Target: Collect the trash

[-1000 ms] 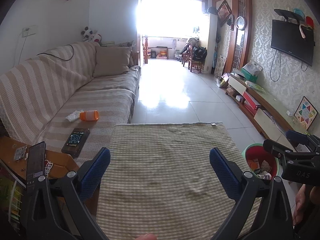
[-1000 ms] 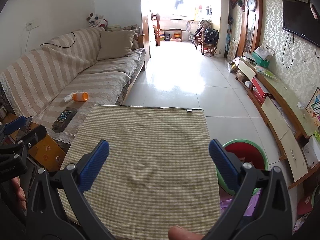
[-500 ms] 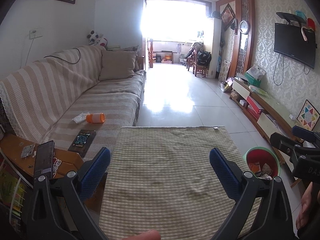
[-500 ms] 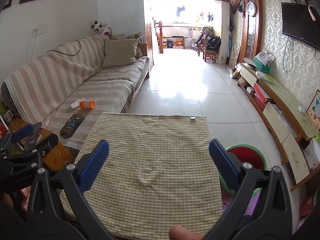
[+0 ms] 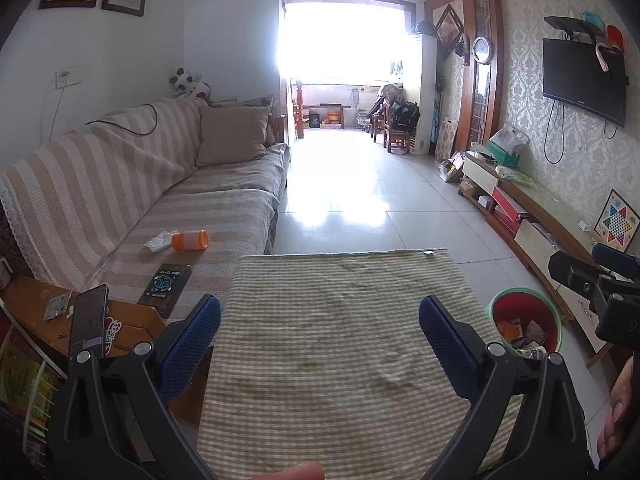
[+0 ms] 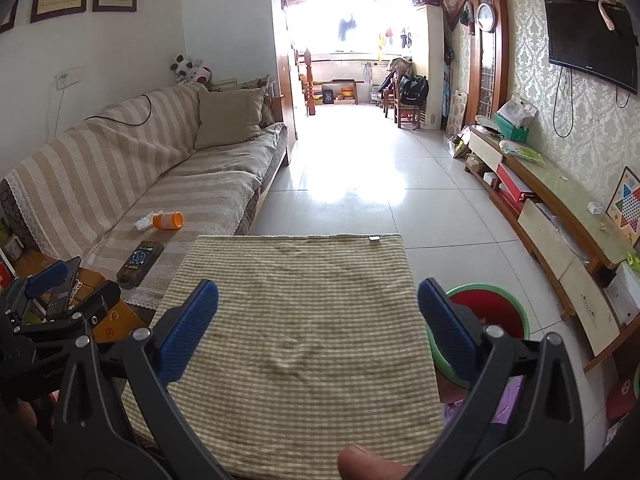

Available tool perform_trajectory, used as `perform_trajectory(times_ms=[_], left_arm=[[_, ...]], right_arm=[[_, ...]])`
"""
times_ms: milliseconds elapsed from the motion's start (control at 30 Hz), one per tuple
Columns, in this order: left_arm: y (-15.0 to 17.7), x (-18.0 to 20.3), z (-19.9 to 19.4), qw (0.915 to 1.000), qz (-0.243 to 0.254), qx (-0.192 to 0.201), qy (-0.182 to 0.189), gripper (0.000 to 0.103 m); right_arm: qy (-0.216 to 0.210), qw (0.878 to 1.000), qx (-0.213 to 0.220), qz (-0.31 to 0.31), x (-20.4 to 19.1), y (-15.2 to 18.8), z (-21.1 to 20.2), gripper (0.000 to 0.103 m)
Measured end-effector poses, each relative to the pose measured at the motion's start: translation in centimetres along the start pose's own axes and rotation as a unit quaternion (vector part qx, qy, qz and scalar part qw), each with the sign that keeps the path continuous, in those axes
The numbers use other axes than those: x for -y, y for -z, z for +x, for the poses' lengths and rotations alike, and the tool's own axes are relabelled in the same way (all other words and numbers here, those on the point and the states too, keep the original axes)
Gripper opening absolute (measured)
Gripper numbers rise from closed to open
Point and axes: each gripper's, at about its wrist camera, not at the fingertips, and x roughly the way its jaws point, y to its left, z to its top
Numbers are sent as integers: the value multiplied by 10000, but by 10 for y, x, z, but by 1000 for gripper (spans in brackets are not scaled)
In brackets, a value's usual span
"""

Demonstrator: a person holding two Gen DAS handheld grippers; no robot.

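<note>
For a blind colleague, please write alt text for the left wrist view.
The open left gripper hovers over a checked cloth, holding nothing. An orange bottle and crumpled paper lie on the striped sofa; a red bin stands right.

Both wrist views face down the room (sharing the checked cloth (image 5: 340,344)).

black hand-held gripper (image 5: 320,344) frames, blue ribbed pads (image 5: 190,344) (silver screws).
</note>
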Motion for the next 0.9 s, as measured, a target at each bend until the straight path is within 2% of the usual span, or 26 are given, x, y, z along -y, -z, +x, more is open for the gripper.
perform_trajectory(times_ms=[900], left_arm=[[-4,2,-4,9999,-121,12,-2,95]], right_arm=[[54,9999,-112,15,10,8,3,98]])
